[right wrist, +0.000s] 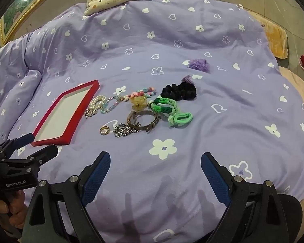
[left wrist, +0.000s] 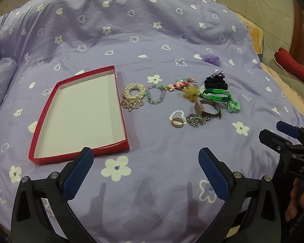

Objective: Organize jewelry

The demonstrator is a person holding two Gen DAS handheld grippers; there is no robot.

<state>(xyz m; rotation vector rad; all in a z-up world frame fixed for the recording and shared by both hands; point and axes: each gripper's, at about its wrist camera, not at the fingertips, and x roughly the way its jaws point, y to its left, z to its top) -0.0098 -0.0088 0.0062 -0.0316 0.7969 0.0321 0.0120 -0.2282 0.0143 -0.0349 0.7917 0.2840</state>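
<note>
we hover both tools low over the bed (left wrist: 152,40), nothing picked yet. left gripper (left wrist: 146,158) has its jaws spread wide and empty; right gripper (right wrist: 155,162) likewise released. the red box (left wrist: 81,113) lies open-side up to our left, ready to receive, its long axis running away from us. the jewelry sits in a loose cluster just right of it: pearl bracelet (left wrist: 134,93) nearest the box, ring (left wrist: 177,122) and chain (left wrist: 197,119) closest to us, watch (left wrist: 207,108) lying on its side, green hair ties (left wrist: 218,97) behind. we'd guess the ring goes first.
</note>
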